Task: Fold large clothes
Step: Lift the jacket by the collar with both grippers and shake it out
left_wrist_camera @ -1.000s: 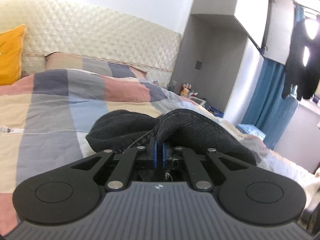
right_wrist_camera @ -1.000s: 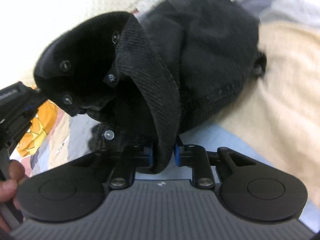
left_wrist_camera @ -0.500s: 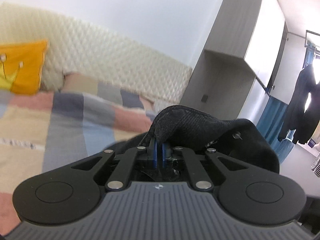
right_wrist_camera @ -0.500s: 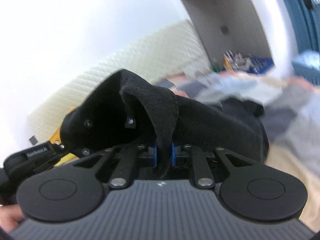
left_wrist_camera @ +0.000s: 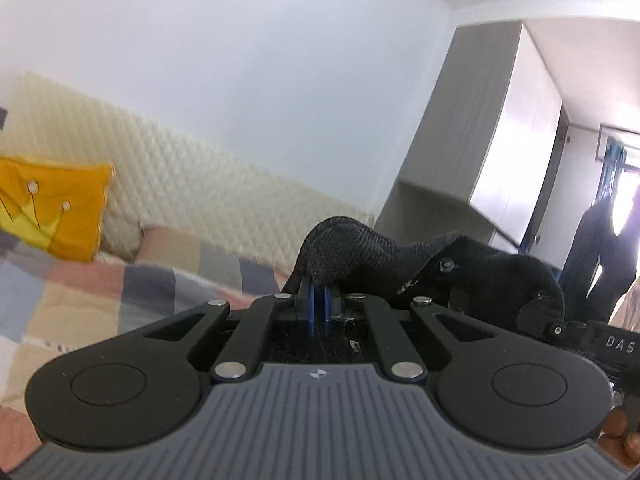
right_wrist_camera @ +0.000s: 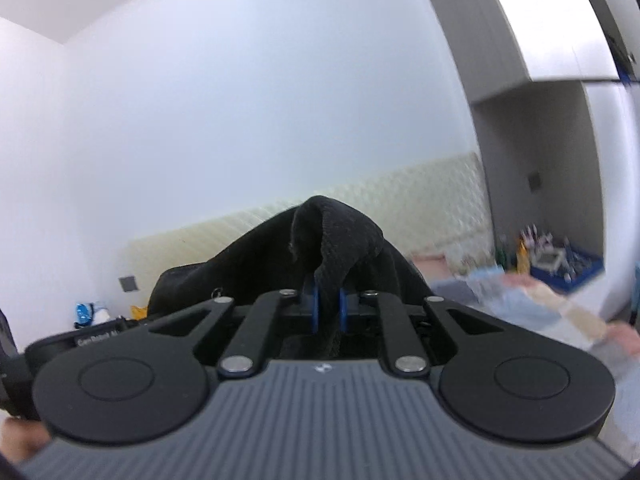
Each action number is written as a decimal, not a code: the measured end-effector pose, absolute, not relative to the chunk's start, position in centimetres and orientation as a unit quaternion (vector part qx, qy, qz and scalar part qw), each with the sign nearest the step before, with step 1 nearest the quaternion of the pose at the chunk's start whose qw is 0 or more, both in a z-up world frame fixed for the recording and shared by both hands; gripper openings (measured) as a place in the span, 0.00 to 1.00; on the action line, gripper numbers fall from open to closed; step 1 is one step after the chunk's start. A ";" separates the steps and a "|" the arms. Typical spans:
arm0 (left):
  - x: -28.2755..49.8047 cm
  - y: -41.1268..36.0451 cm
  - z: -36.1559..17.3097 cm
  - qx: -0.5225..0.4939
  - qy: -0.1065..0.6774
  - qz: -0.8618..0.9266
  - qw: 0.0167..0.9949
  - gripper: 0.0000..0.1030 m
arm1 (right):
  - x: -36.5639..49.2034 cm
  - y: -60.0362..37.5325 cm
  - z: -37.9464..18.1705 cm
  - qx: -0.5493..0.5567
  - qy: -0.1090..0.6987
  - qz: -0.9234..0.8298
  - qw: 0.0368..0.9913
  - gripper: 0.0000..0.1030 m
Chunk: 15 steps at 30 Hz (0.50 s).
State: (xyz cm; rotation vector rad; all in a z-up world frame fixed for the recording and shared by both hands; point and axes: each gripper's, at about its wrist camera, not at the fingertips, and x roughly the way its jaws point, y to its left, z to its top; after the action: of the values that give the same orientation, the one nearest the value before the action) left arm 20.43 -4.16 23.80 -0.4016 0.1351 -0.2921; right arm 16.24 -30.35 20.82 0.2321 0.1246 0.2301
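The white letters "DAS" can be read on the black body of the right gripper [left_wrist_camera: 596, 340] where it enters the left wrist view at the right edge; the word is cut off by the frame. In the right wrist view, a line of small white lettering is seen on the black body of the left gripper [right_wrist_camera: 96, 340] at the lower left, but it is too blurred to be read with certainty. No other text can be made out.
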 end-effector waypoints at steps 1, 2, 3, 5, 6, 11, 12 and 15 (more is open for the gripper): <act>19.3 -3.8 25.2 -0.201 0.062 -0.142 0.967 0.05 | 15.5 -30.3 21.4 0.117 0.059 0.120 0.984 0.12; 18.2 -3.4 26.4 -0.202 0.057 -0.141 0.967 0.05 | 15.0 -30.2 22.4 0.120 0.056 0.127 0.983 0.12; 17.1 -3.1 27.7 -0.202 0.053 -0.140 0.968 0.05 | 13.9 -29.7 23.1 0.121 0.053 0.132 0.982 0.12; 14.8 -2.4 29.8 -0.196 0.038 -0.135 0.970 0.05 | 12.7 -29.3 24.6 0.122 0.045 0.146 0.981 0.12; 13.5 -2.2 30.9 -0.191 0.029 -0.132 0.972 0.05 | 11.9 -29.0 25.5 0.121 0.040 0.153 0.980 0.12; 6.9 0.2 36.3 -0.187 -0.010 -0.115 0.976 0.05 | 7.3 -26.7 29.3 0.118 0.008 0.194 0.974 0.12; 5.8 0.8 37.4 -0.186 -0.018 -0.111 0.976 0.05 | 7.0 -26.6 29.7 0.120 0.004 0.201 0.972 0.12; 1.8 2.2 40.7 -0.180 -0.041 -0.101 0.978 0.05 | 4.8 -25.3 31.9 0.113 -0.012 0.220 0.969 0.12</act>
State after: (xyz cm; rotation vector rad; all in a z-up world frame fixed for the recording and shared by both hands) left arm 1.79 2.20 40.67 -0.3632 -0.0825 -0.2033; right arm 4.79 -25.33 31.88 0.2285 -0.0246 0.4456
